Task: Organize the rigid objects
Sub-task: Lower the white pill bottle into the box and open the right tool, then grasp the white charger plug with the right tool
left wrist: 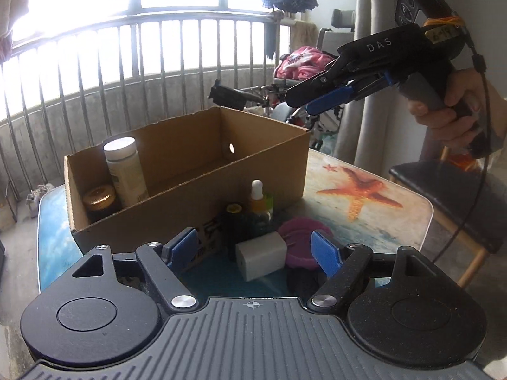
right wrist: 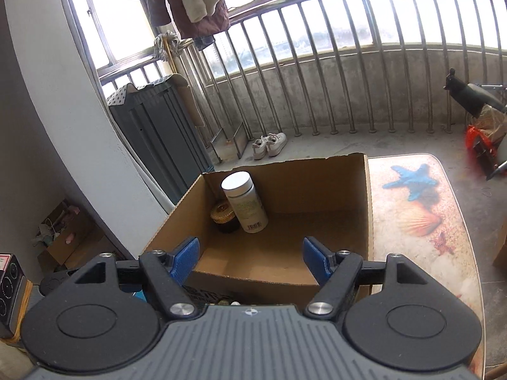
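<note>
White bottle (left wrist: 125, 166) stands in the cardboard box's (left wrist: 202, 190) corner, and the left wrist view alone shows a white cube (left wrist: 258, 259) between the wide-open, empty left gripper (left wrist: 253, 250), while the right wrist view shows the box floor under the open, empty right gripper (right wrist: 250, 258).

I count one cardboard box (left wrist: 202, 186) on the table. Inside it I see two containers: one white-capped bottle (left wrist: 125, 171) and one dark jar with a gold lid (left wrist: 99, 198). My right camera agrees, two in there. In front of the box, on the table, I make out four loose things: one small black bottle with a yellow top (left wrist: 234, 218), one dropper bottle (left wrist: 260, 202), one white block-shaped plug (left wrist: 261, 259), and one purple round piece (left wrist: 302, 237). Two grippers in play, one per hand. Down on the floor, one pair of white shoes (right wrist: 269, 145), so two shoes.
</note>
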Available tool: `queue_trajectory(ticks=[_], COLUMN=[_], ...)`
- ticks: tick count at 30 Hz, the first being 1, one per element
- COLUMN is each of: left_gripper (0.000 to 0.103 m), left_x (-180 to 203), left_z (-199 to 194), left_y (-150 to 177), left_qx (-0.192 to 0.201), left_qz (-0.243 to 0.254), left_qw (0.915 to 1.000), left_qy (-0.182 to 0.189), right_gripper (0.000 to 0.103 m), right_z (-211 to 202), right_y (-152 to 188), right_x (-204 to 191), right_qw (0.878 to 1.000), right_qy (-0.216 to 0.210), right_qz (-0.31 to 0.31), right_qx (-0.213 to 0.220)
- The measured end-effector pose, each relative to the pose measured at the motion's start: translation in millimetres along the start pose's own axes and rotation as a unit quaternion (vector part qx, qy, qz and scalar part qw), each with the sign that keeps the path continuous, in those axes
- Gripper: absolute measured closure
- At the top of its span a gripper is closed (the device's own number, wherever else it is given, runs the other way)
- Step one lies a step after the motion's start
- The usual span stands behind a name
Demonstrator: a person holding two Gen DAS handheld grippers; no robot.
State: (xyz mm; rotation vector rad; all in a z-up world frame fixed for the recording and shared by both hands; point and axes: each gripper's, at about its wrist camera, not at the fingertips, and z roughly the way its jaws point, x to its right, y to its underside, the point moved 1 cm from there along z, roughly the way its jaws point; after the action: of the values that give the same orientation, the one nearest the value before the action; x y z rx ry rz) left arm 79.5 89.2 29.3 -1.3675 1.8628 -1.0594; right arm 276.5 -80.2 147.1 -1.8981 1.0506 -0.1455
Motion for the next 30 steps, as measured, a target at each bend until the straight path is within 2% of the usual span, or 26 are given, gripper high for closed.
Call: queue_trajectory(ticks=[2,5,7,11,13,16,18,20,27,30], left_gripper=[0.035,0.037,0.039,0.036,0.027,0.026,0.032,0.049,0.051,0.051], left_x=[8.9,5.2,8.3,4.8,-2.4,-6.6,-5.6,-4.9,-11.4,-14.0], left_z=[11.9,27.2,29.0,38.4,46.0,57.9,62.6,68.7,56.1,43.5], left_y=[11.2,29.8,39.1,35.5,33.3,31.2,29.6,29.6,36.3,41.4], left_qx=[-0.014,-0.031,-0.027,-0.018,-0.015,-0.011,-0.004,-0.016,-0.025,-0.033], left_qz=[-0.019,-0.072,-0.085,-0.071,-0.095,-0.112,-0.111,-0.111,-0.121,-0.112], left_qw=[0.9997,0.9968,0.9961,0.9965,0.9944,0.9928,0.9928,0.9928,0.9911,0.9920], left_qy=[0.001,0.014,0.005,-0.041,-0.043,-0.043,-0.045,-0.042,-0.049,-0.047], right_gripper=[0.028,0.032,0.036,0.040,0.040,0.039,0.039,0.039,0.039,0.039], right_z=[5.7,21.9,31.8,37.2,39.8,49.6,57.8,63.0,64.5,63.5], right_y=[19.2,49.7,68.7,88.5,89.9,87.2,84.9,83.8,83.4,83.6], right_x=[0.4,5.4,13.6,12.4,6.7,1.6,1.4,2.5,0.5,-3.0], right_qw=[0.999,0.995,0.993,0.994,0.995,0.995,0.995,0.994,0.994,0.992], right_qy=[0.028,0.065,0.065,0.039,0.026,0.022,0.024,0.017,0.007,-0.010], right_qz=[-0.023,-0.026,0.005,0.020,0.020,0.026,0.033,0.044,0.048,0.051], right_qx=[-0.019,-0.067,-0.094,-0.097,-0.091,-0.089,-0.092,-0.097,-0.103,-0.112])
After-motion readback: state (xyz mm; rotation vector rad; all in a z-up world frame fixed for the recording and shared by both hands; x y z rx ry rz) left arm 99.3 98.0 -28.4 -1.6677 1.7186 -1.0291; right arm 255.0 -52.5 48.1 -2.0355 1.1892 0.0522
